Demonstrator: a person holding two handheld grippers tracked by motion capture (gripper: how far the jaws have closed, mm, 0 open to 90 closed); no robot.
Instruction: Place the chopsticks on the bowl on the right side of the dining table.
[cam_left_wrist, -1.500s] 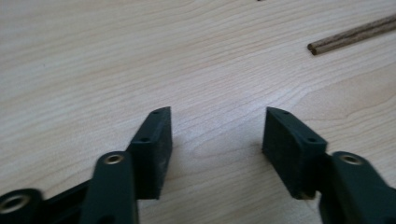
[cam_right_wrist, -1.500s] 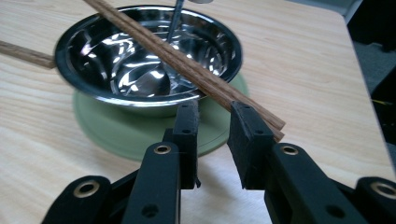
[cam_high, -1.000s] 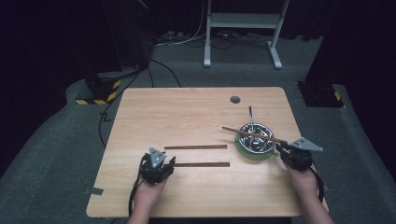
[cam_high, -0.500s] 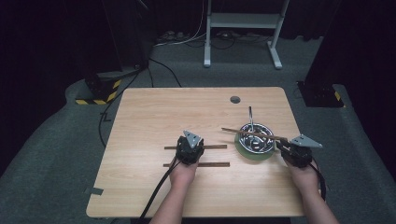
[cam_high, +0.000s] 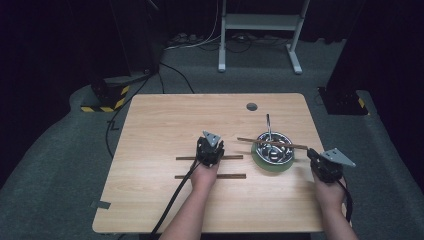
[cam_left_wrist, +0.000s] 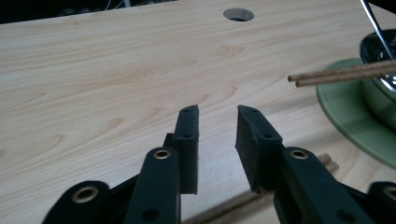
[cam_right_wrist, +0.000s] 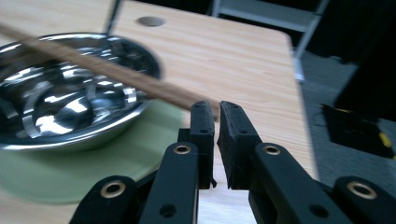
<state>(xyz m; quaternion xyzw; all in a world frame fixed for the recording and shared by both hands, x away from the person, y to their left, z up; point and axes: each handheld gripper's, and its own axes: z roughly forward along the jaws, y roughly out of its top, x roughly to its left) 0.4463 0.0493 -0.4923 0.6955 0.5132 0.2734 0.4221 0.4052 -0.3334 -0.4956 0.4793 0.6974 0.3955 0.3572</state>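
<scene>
3 chopstick pairs (cam_high: 209, 157), prob.; 1 bowl (cam_high: 273, 145), 2 grippers (cam_high: 210, 148).

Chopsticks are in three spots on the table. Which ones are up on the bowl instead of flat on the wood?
The chopsticks lying across the metal bowl, their far end at the right tongs. The other two sticks lie flat on the table by the left tongs.

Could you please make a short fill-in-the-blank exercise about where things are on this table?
1. The metal bowl stands on a ____ plate.
2. The right tool is shut on the end of the ____ lying across the bowl.
3. The left tool hangs with its jaws ____ above a stick pair on the table.

Missing words: green; chopsticks; open
</scene>
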